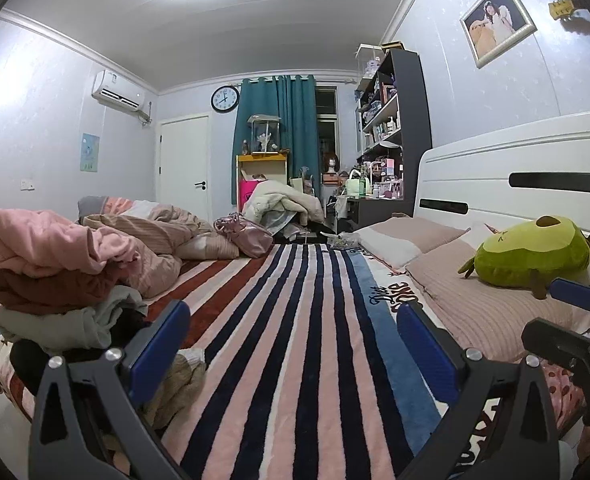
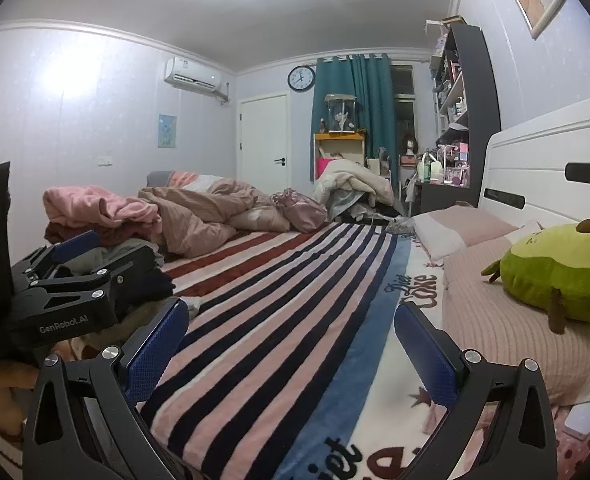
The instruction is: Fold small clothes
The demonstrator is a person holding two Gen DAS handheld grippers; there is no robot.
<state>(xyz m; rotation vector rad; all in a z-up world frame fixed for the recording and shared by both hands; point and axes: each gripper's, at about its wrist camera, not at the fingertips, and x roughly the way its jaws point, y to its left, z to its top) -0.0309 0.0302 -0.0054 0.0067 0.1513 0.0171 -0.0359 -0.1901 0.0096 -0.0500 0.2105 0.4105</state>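
A pile of clothes (image 1: 55, 280) lies on the left side of the bed: pink on top, brown, grey-green and black below. It also shows in the right wrist view (image 2: 107, 216). A beige garment (image 1: 179, 384) lies by my left finger. My left gripper (image 1: 295, 344) is open and empty above the striped blanket (image 1: 295, 320). My right gripper (image 2: 291, 344) is open and empty over the same blanket (image 2: 279, 300). The left gripper's body shows at the left of the right wrist view (image 2: 71, 280). The right gripper shows at the right edge of the left wrist view (image 1: 575, 320).
A green avocado plush (image 1: 535, 256) sits on pillows (image 1: 495, 312) by the white headboard (image 1: 515, 168). A crumpled duvet (image 1: 163, 232) and a pink bag (image 1: 247, 232) lie at the far end of the bed. Shelves and a desk (image 1: 391, 152) stand beyond.
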